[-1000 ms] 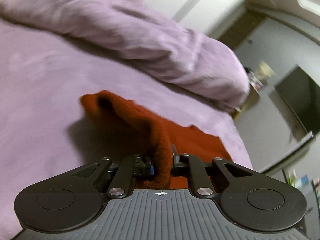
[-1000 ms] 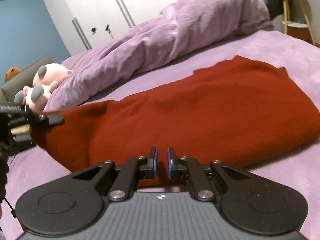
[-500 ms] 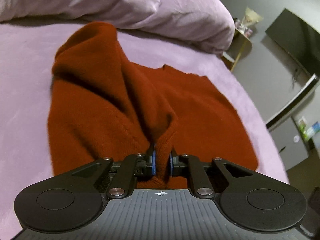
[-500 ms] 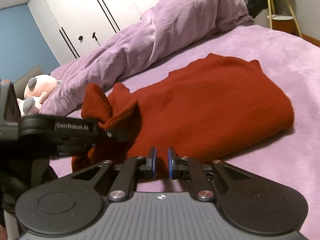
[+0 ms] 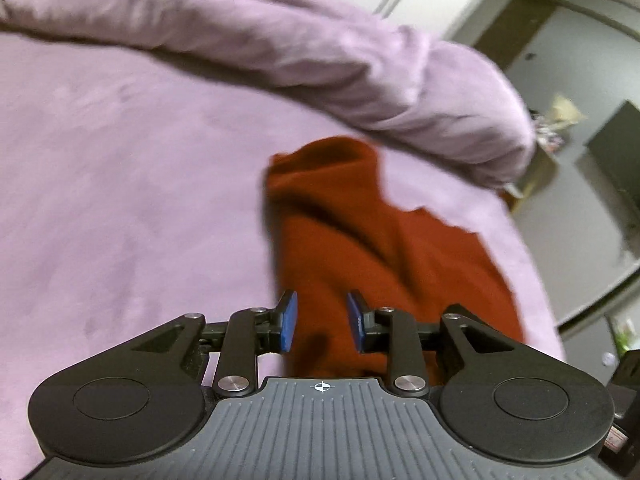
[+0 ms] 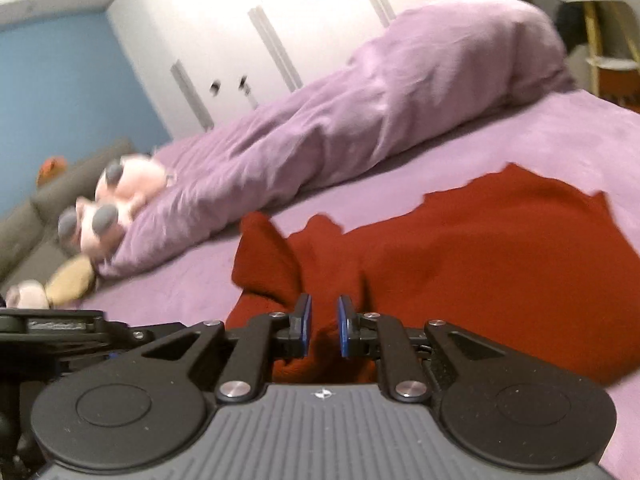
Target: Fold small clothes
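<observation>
A rust-red knit sweater (image 5: 384,248) lies on the purple bed sheet (image 5: 120,180), its near-left part folded over into a bunched ridge. My left gripper (image 5: 322,320) hangs just above the sweater's near edge. Its jaws are opening, and the cloth lies below the blue pads (image 5: 289,322) without being pinched. In the right wrist view the sweater (image 6: 500,248) spreads to the right, with the folded lump at its left end. My right gripper (image 6: 323,326) hovers over that lump, pads a narrow gap apart and gripping nothing. The left gripper's body (image 6: 60,324) shows at the left edge.
A rumpled purple duvet (image 6: 380,120) lies along the far side of the bed, with a pink plush toy (image 6: 116,200) at its left end. White wardrobe doors (image 6: 280,20) stand behind. A small side table (image 6: 608,60) stands past the bed's right end.
The left gripper carried the sweater's left part over onto the body, then opened and let it go. The right gripper drifted a little over the near edge, its gap unchanged.
</observation>
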`<action>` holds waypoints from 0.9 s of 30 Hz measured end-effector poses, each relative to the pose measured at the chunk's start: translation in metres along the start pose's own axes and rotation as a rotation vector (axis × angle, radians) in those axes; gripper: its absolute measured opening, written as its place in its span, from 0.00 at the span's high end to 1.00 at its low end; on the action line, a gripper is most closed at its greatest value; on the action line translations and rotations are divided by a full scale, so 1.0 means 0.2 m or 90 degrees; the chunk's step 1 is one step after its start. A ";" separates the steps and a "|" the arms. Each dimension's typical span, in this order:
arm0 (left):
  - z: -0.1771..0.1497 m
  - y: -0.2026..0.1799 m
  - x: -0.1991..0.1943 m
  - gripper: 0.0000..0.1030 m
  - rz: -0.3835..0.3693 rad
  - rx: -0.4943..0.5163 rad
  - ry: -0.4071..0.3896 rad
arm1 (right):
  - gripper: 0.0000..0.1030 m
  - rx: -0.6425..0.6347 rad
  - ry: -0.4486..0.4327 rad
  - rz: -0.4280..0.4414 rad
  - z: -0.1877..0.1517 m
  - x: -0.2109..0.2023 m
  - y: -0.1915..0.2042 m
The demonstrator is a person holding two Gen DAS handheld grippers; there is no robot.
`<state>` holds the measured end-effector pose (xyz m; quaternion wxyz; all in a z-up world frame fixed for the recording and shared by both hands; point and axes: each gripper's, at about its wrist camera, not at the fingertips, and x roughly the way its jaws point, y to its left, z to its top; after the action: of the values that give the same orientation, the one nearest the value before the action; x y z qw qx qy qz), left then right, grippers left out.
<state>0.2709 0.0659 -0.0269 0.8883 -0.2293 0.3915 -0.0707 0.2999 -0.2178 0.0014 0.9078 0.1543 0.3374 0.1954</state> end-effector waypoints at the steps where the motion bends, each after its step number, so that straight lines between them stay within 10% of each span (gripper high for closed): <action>1: -0.01 0.02 0.03 0.71 0.007 -0.002 0.008 | 0.87 -0.013 0.024 -0.010 -0.01 0.05 0.00; 3: -0.03 0.05 0.07 0.70 0.020 -0.004 0.025 | 0.87 -0.036 0.103 -0.051 -0.06 0.16 -0.03; 7: -0.05 0.10 0.11 0.69 0.040 -0.005 0.023 | 0.80 -0.037 0.074 -0.047 0.05 0.09 -0.02; 10: -0.07 0.12 0.12 0.69 0.042 -0.018 0.036 | 0.38 -0.093 0.026 -0.026 0.13 0.09 0.09; 14: -0.09 0.11 0.09 0.68 0.048 0.001 0.040 | 0.35 -0.179 0.047 -0.007 0.18 0.29 0.26; 16: -0.10 0.11 0.07 0.66 0.050 0.012 0.041 | 0.38 -0.198 0.061 -0.017 0.18 0.41 0.31; 21: -0.09 0.08 0.09 0.66 0.064 0.026 0.041 | 0.90 -0.184 0.070 -0.029 0.18 0.54 0.32; 27: -0.09 0.02 0.04 0.64 0.082 0.023 -0.006 | 0.94 -0.066 -0.012 -0.065 0.23 0.34 0.13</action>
<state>0.2635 0.0602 -0.0453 0.8969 -0.1878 0.4000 -0.0192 0.3714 -0.1704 0.0073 0.9266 0.0915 0.3255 0.1646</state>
